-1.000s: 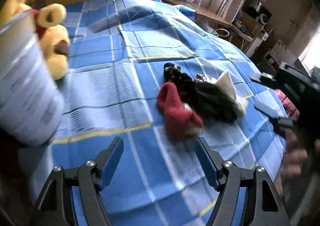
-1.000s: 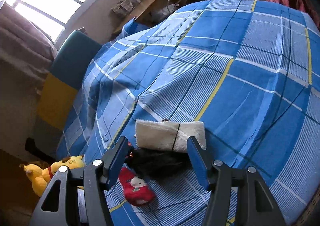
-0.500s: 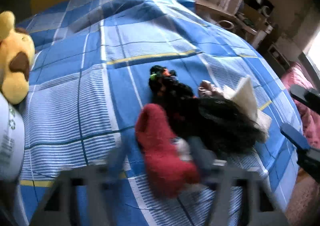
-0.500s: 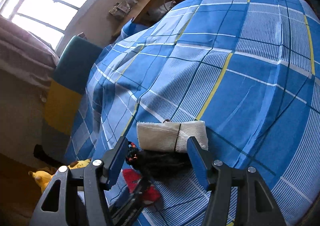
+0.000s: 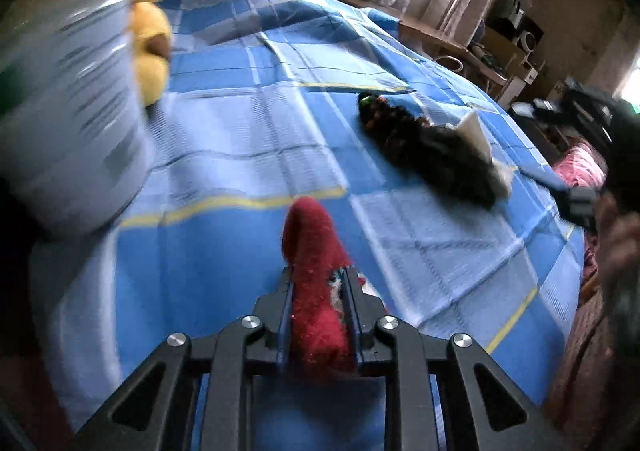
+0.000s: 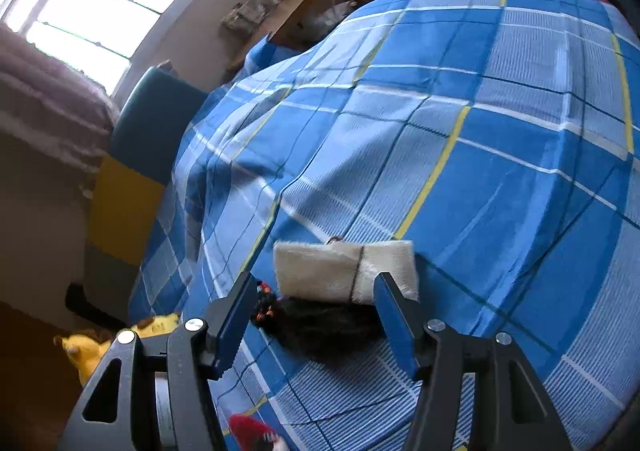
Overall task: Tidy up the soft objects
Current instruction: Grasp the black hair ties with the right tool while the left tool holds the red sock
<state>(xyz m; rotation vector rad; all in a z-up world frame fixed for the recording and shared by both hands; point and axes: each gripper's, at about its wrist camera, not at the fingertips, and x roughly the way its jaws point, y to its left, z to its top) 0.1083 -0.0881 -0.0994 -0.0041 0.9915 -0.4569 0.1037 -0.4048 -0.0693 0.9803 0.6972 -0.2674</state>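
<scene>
One red sock (image 5: 316, 291) pinched in closing left gripper (image 5: 318, 291); right gripper (image 6: 316, 315) open, empty. Next, probably: drop sock into grey bin (image 5: 68, 91).

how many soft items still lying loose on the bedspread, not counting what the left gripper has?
2 clearly: the black furry item between the open right gripper fingers, and the cream knit piece just behind it. More may be hidden under them.

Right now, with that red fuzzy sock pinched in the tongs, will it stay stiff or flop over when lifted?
Probably flop: the red sock looks fuzzy and squashes narrow as the left gripper closes its jaws on it. Its free toe end already bends. It likely weighs little, and the fuzz should resist slipping.
</scene>
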